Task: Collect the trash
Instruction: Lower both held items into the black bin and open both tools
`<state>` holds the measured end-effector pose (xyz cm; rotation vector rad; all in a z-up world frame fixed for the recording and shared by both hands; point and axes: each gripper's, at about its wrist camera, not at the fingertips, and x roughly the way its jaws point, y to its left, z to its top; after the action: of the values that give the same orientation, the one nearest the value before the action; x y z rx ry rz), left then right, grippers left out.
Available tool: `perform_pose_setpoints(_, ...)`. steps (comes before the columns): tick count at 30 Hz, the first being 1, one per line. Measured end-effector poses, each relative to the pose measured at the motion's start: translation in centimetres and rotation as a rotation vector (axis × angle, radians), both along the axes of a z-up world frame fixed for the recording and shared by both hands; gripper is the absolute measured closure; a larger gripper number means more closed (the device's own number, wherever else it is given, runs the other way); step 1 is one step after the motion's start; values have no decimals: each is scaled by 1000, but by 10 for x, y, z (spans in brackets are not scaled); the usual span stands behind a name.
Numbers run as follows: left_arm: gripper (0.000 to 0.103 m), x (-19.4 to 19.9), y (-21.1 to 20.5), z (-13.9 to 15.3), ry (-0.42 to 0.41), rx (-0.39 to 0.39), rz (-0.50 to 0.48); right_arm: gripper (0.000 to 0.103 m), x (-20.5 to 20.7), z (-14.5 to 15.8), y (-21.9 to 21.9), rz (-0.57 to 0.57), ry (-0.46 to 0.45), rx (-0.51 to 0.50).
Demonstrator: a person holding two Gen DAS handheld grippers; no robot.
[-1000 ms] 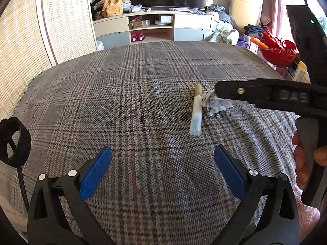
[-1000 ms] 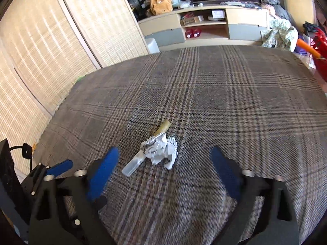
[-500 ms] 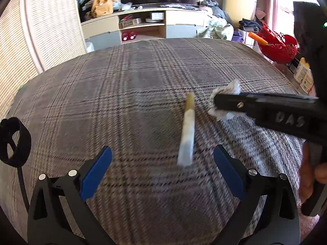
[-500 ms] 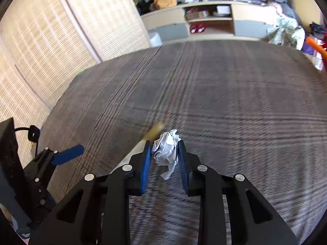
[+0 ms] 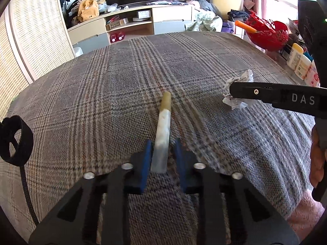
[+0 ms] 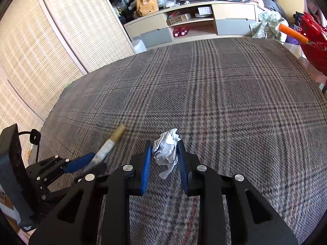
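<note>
A long white stick with a tan tip (image 5: 163,130) points away from me over the plaid cloth (image 5: 102,102). My left gripper (image 5: 162,149) has its jaws closing on the stick's near end, and the blue pads press on it. The right wrist view shows the stick (image 6: 110,145) slanting up out of the left gripper (image 6: 87,163). A crumpled white paper ball (image 6: 166,149) sits pinched between the blue pads of my right gripper (image 6: 164,153), which is shut on it. In the left wrist view, that paper ball (image 5: 239,81) shows at the right gripper's tip (image 5: 233,91).
A red basket (image 5: 267,34) and several small bottles (image 5: 300,65) stand past the cloth's right edge. A low cabinet (image 5: 130,26) with clutter is at the back. Woven screen panels (image 5: 36,40) line the left. A hand (image 5: 317,159) holds the right gripper.
Both grippers went from wide open to closed: the right on the paper ball first, then the left on the stick. The paper ball has moved right, away from the stick.
</note>
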<state>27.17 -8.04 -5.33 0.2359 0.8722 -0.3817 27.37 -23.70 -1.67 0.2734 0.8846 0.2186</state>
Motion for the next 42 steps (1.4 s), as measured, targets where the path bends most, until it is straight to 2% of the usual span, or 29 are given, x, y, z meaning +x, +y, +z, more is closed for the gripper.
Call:
perform_pose_setpoints(4,91,-16,9,1,13,-19,17,77,-24,6,1,0,-17,-26)
perform_pose_setpoints(9,91,-52,21,5,19,-54,15,77,-56,9,-1,11,-34,-7)
perform_pose_setpoints(14,91,-102,32,14,-5,-79,17,77,-97,20,3,48,-73,7)
perform_pose_setpoints(20,91,-152,47,33,-70,-101,45,77,-149,47,12,72,-169,-22)
perform_pose_setpoints(29,91,-206,55,46,-115,-116,38,77,-215,67,14,110,-263,-23)
perform_pose_setpoints(36,90,-241,54,40,-143,-108,24,77,-246,56,14,127,-278,-1)
perform_pose_setpoints(42,91,-261,55,18,-122,-126,9,77,-259,27,11,109,-238,27)
